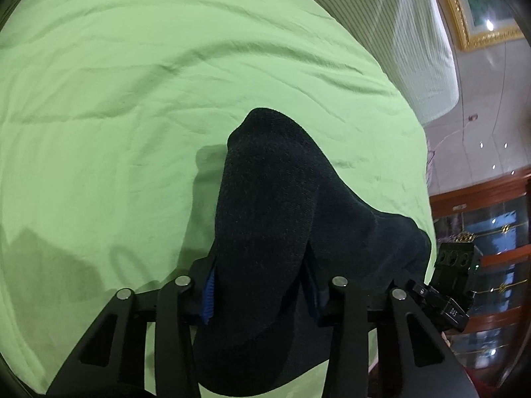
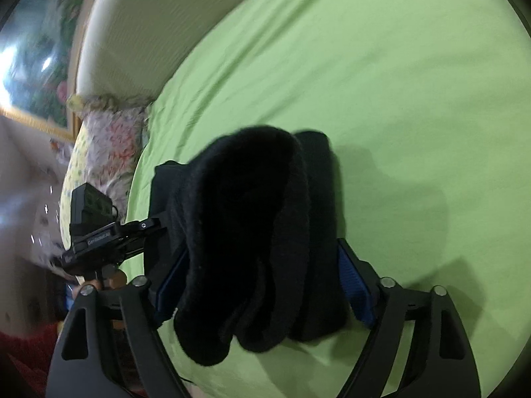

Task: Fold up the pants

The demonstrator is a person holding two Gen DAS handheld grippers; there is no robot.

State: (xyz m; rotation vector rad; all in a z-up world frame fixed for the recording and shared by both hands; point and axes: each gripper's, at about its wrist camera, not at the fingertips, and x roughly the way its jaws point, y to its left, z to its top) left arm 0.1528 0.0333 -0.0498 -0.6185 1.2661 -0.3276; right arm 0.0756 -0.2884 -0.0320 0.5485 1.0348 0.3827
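Note:
The dark navy pants hang bunched between the blue-padded fingers of my left gripper, which is shut on them above the green bed sheet. In the right wrist view the same pants are bunched between the fingers of my right gripper, which is also shut on the fabric. The cloth hides both grippers' fingertips. Each gripper shows in the other's view, at the right edge of the left wrist view and at the left of the right wrist view. The two hold the pants close together.
The bed's pale striped headboard runs along the far side. A floral pillow lies at the bed's edge. A gold-framed picture and a wooden cabinet stand beyond the bed.

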